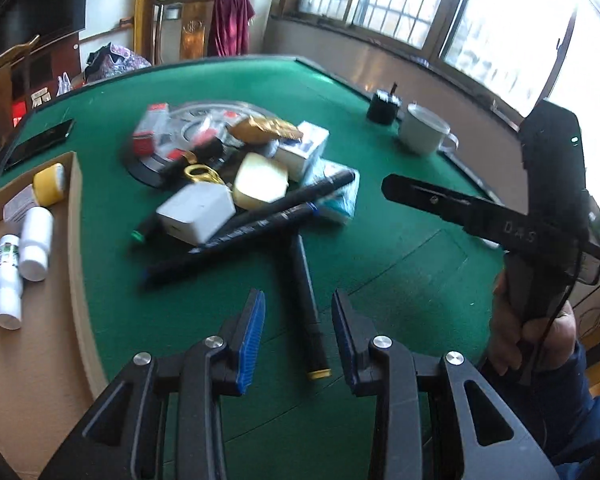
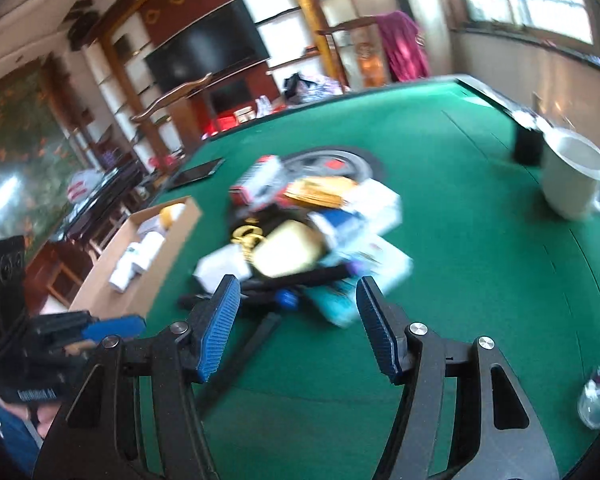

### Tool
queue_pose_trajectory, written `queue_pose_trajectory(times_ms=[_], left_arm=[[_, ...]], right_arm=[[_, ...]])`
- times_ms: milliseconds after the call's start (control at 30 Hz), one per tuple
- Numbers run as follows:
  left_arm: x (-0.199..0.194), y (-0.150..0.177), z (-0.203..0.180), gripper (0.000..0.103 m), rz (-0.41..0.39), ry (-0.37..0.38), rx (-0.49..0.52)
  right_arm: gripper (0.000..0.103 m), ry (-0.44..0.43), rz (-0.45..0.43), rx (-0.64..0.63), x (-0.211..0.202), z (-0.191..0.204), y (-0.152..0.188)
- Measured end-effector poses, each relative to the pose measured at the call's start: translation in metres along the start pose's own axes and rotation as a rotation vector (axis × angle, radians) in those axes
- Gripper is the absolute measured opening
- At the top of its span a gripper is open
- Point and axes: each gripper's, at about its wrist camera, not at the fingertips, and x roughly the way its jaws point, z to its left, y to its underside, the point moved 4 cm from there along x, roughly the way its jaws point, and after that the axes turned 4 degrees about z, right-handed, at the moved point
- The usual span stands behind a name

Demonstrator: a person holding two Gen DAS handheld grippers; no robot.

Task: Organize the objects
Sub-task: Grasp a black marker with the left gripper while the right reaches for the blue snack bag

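Both tongs hung empty over the green table, the left tongs parted above a black marker, the right tongs spread wide before the heap.

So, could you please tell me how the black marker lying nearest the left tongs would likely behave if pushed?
The black marker looks round-bodied, so it may roll sideways on the green felt. It appears rigid and light, probably sliding easily.
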Motion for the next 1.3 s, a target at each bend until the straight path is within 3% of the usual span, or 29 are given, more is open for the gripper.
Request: queue_pose_trajectory(times_ms=[100,167,267,333,367,433,533,600,800,900,1067,1167,1200,1300], left_arm=[[0.021,-0.003,-0.012,0.035,0.05,-0.071,0.034],[0.032,-0.003,-0.016,0.035,0.072,-0.091,0.042],[0.05,-0.005,-0.017,0.035,0.107,-0.14,0.034],[0.057,-0.009,-0.016,0.034,0.088,-0.181,0.035],[0.057,-0.01,-0.015,0.033,0.08,-0.182,0.028],[0.055,-0.01,-0.012,0.014,0.073,-0.191,0.02],[0.051,-0.008,-0.001,0.013,0.057,-0.183,-0.022],[0.048,-0.005,0.003,0.013,0.048,-0.181,-0.035],[0.044,0.002,0.004,0.014,0.032,-0.198,-0.034],[0.043,0.003,0.004,0.014,0.032,-0.197,-0.037],[0.04,0.006,0.009,0.015,0.027,-0.185,-0.057],[0.038,0.006,0.012,0.015,0.026,-0.17,-0.069],[0.038,0.005,0.012,0.015,0.028,-0.172,-0.067],[0.039,0.006,0.009,0.015,0.027,-0.19,-0.059]], right_arm=[[0.061,-0.011,0.0,0.022,-0.004,-0.017,0.006],[0.061,-0.064,-0.011,0.042,-0.011,-0.021,0.007],[0.061,-0.031,-0.025,0.014,-0.011,-0.02,0.007],[0.061,-0.045,-0.001,0.001,-0.008,-0.017,0.007],[0.061,-0.026,0.01,-0.011,-0.006,-0.017,0.007],[0.061,0.066,0.045,-0.089,0.0,-0.014,0.002],[0.061,0.105,0.105,-0.203,0.012,-0.011,-0.011],[0.061,0.126,0.119,-0.204,0.022,-0.019,-0.032],[0.061,0.0,0.19,0.041,0.071,-0.063,-0.073],[0.061,-0.172,0.224,0.165,0.088,-0.077,-0.065],[0.061,-0.382,0.336,0.179,0.08,-0.059,-0.041],[0.066,-0.523,0.416,0.05,0.048,-0.029,-0.01],[0.068,-0.521,0.435,-0.011,0.039,-0.019,0.0],[0.068,-0.38,0.405,-0.209,0.015,0.002,0.019]])
